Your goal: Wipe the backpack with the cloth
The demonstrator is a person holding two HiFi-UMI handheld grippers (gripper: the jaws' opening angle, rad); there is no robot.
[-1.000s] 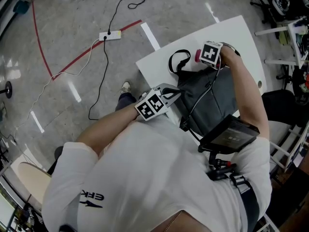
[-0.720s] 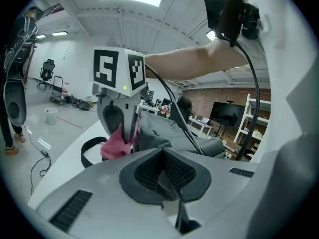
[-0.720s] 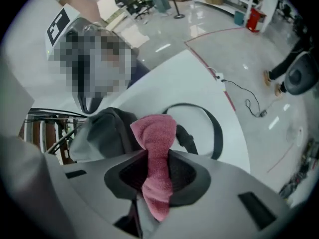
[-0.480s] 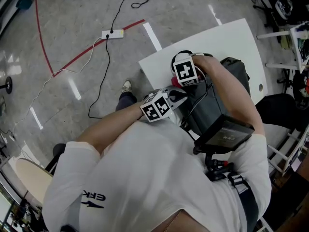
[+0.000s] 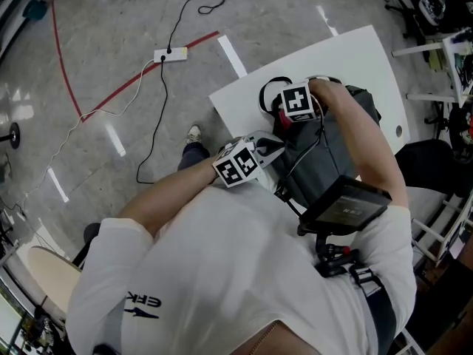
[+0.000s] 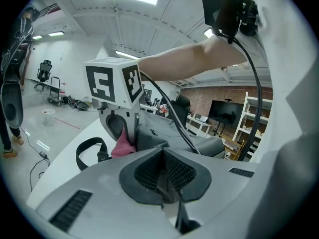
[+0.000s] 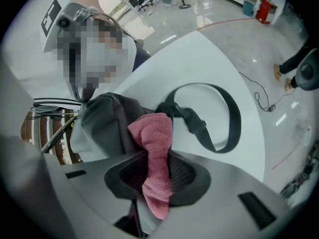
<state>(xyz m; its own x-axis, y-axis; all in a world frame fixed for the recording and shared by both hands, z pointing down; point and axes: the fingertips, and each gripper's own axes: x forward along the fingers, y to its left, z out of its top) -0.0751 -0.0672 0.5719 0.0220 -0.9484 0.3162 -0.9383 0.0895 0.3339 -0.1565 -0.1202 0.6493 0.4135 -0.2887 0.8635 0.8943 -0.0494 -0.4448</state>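
Note:
A grey backpack [image 5: 332, 150] lies on the white table [image 5: 347, 58], its black strap loop [image 7: 219, 113] resting on the tabletop. My right gripper [image 7: 154, 176] is shut on a pink cloth [image 7: 152, 153], and the cloth's free end presses on the backpack's [image 7: 102, 118] top edge beside the strap. In the head view the right gripper [image 5: 284, 113] is at the backpack's far left end. My left gripper [image 5: 267, 145] sits at the backpack's near left corner. Its jaws are shut with grey backpack fabric between the pads [image 6: 177, 171]. In the left gripper view the right gripper [image 6: 122, 128] stands over the cloth [image 6: 121, 144].
The table's left edge drops to a glossy floor with a power strip [image 5: 168, 53], a black cable and a red tape line [image 5: 140, 80]. A black device [image 5: 347, 205] hangs at my chest. Racks and a chair crowd the right side. A person [image 6: 10, 103] stands far left.
My right gripper swept the cloth from the backpack's far right end leftward to the strap end, then came back slightly right. The left gripper stayed at the corner.

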